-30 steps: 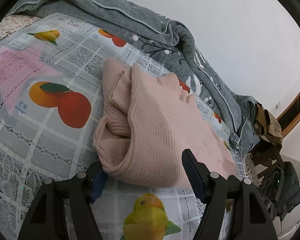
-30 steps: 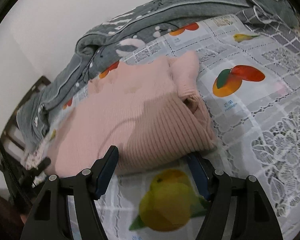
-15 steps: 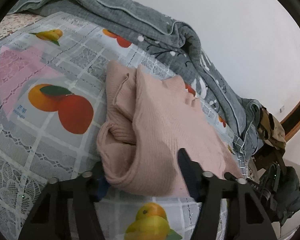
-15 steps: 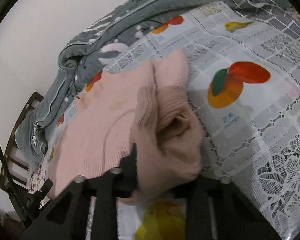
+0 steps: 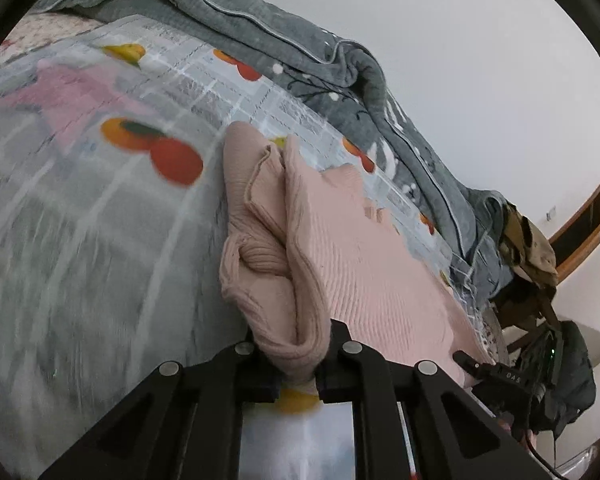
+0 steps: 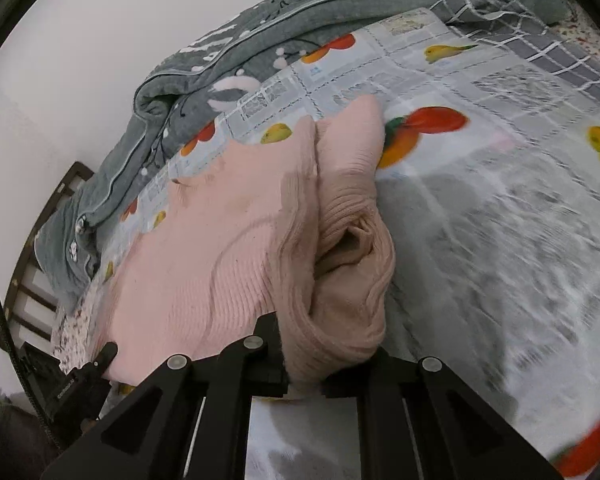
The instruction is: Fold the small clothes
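The pink sweater (image 5: pixel 340 256) (image 6: pixel 228 248) lies folded across the centre of both views on the fruit-print sheet (image 5: pixel 80 220) (image 6: pixel 500 200). At bottom centre, the left tool (image 5: pixel 296 354) and the right tool (image 6: pixel 324 354) each clamp its near bunched edge. A grey quilt (image 5: pixel 300 48) (image 6: pixel 204 60) runs along the top.

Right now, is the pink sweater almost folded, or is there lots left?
Partly done: the pink sweater already has a sleeve folded in over its body on the fruit-print cloth. In hand: the left gripper and right gripper both pinch its near edge, jaws closed on the knit. Left: carry that edge over and flatten it.
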`<state>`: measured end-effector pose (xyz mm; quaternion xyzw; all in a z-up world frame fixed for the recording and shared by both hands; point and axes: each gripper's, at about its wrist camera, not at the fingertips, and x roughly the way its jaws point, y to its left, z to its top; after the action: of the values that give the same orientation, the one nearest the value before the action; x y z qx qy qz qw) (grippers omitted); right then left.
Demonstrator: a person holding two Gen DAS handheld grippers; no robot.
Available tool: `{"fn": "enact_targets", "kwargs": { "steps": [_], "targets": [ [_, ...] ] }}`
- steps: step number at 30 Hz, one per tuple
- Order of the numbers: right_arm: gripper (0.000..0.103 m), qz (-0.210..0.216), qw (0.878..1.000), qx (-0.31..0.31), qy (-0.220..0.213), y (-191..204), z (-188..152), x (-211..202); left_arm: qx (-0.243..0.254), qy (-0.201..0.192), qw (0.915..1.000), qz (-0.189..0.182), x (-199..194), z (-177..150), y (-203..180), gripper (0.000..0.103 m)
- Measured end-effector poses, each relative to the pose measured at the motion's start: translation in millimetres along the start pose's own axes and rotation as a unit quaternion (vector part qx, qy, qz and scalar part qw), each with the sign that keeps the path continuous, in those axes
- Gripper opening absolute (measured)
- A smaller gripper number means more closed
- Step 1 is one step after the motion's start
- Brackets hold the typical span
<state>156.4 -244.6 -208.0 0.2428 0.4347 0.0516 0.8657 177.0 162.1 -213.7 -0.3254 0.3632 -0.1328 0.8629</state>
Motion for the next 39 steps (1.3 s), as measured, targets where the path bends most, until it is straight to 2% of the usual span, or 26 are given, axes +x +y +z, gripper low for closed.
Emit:
{"fn": "enact_targets", "kwargs": {
  "steps": [4, 6, 7, 8, 10, 13, 15, 16, 19, 22, 24, 27, 29, 33, 39],
  "targets": [
    [0.014, -0.004, 1.0, -0.004, 0.013, -10.0, -13.4, -16.7, -0.025, 0.009, 0.9996, -0.014, -15.5, -25.0, 1.9, 0.012],
    [0.02, -0.015, 1.0, -0.018, 0.009, -12.8, -16.7, -25.0, -0.027, 0.01, 0.9994, -0.018, -18.7, -32.3, -0.2, 0.014],
    [0.027, -0.03, 0.999, -0.031, 0.002, -13.0, -17.8, -30.9, -0.029, 0.009, 0.9994, -0.017, -18.7, -33.0, -1.2, 0.015],
    [0.035, -0.054, 0.997, -0.049, -0.008, -11.5, -18.1, -38.3, -0.031, 0.01, 0.9993, -0.016, -18.2, -32.4, -1.2, 0.021],
    [0.04, -0.097, 0.992, -0.075, -0.032, -7.7, -17.9, -52.2, -0.039, 0.018, 0.9987, -0.028, -15.3, -27.0, 0.3, 0.033],
    [0.04, -0.148, 0.978, -0.126, -0.073, 9.1, -12.4, -70.2, -0.037, 0.009, 0.999, -0.024, -11.4, -18.9, -2.8, 0.048],
    [0.04, -0.17, 0.969, -0.16, -0.083, 25.2, -6.2, -68.4, -0.015, 0.006, 0.9999, 0.003, -6.1, -11.7, -11.4, 0.052],
    [0.04, -0.175, 0.964, -0.182, -0.088, 37.6, -3.4, -63.5, -0.005, 0.005, 0.9999, 0.016, -2.6, -9.3, -15.7, 0.053],
    [0.04, -0.156, 0.953, -0.247, -0.082, 78.6, 1.1, -36.0, 0.019, 0.0, 0.9987, 0.048, 8.2, -1.0, -26.3, 0.056],
    [0.04, -0.137, 0.943, -0.295, -0.067, 111.9, -0.6, -5.8, 0.03, -0.005, 0.9979, 0.058, 12.4, 4.6, -28.1, 0.057],
    [0.04, -0.13, 0.938, -0.317, -0.052, 129.7, -1.5, 19.0, 0.032, -0.009, 0.9981, 0.051, 12.1, 5.1, -24.6, 0.057],
    [0.04, -0.142, 0.936, -0.321, -0.005, 144.9, 4.6, 61.0, 0.025, -0.01, 0.9991, 0.033, 8.3, 5.9, -18.7, 0.057],
    [0.04, -0.156, 0.937, -0.311, 0.033, 147.6, 12.0, 87.2, 0.022, -0.013, 0.9991, 0.033, 6.0, 5.9, -16.2, 0.057],
    [0.04, -0.163, 0.936, -0.309, 0.041, 155.0, 23.8, 102.0, 0.021, -0.013, 0.9993, 0.028, 5.2, 5.9, -15.1, 0.057],
    [0.04, -0.173, 0.94, -0.282, 0.084, 156.1, 51.0, 142.0, 0.015, -0.018, 0.9993, 0.029, 2.9, 7.2, -10.7, 0.057]
  ]
}}
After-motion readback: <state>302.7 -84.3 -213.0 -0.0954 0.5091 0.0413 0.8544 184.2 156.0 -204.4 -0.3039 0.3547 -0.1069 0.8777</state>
